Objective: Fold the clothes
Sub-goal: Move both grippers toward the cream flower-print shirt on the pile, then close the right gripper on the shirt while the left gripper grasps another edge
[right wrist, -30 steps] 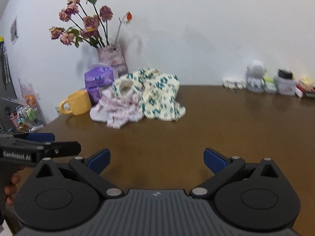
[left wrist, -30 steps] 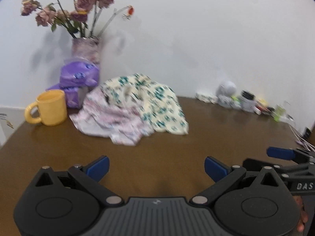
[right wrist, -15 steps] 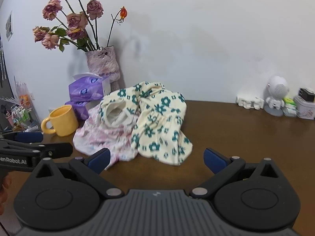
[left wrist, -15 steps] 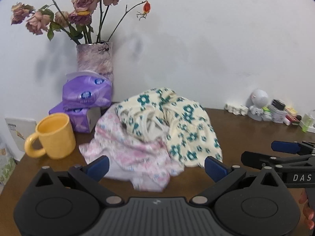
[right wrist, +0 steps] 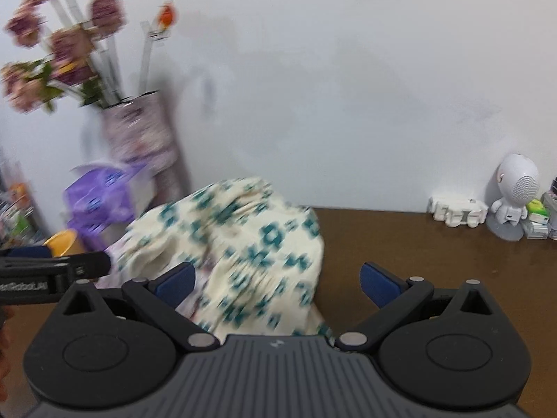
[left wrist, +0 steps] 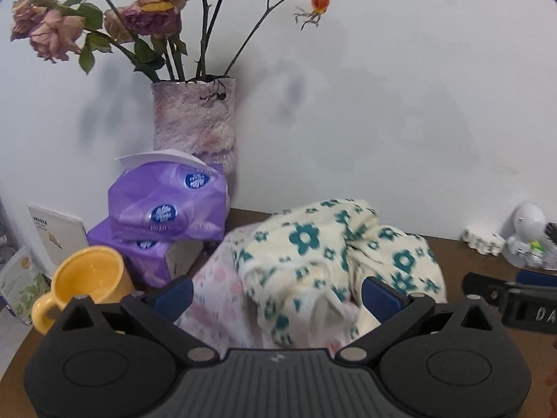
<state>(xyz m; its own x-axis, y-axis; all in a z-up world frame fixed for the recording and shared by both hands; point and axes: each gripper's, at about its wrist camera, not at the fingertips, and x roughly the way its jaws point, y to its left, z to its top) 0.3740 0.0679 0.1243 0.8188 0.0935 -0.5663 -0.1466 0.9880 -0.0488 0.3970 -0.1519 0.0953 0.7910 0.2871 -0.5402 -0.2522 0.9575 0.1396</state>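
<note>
On brown table [right wrist: 400, 244] against white wall, found cream floral garment [left wrist: 313, 257] crumpled over pink one [left wrist: 216, 299], left gripper [left wrist: 276, 292] and right gripper [right wrist: 276, 280] wide, empty, close in; best pinched at one clear edge.

On the counter [right wrist: 435, 261], the clothes heap [left wrist: 313, 264] lies right of the mug [left wrist: 90, 278]; tissue packs [left wrist: 163, 216] sit behind the mug, the vase [left wrist: 195, 122] behind them.
</note>
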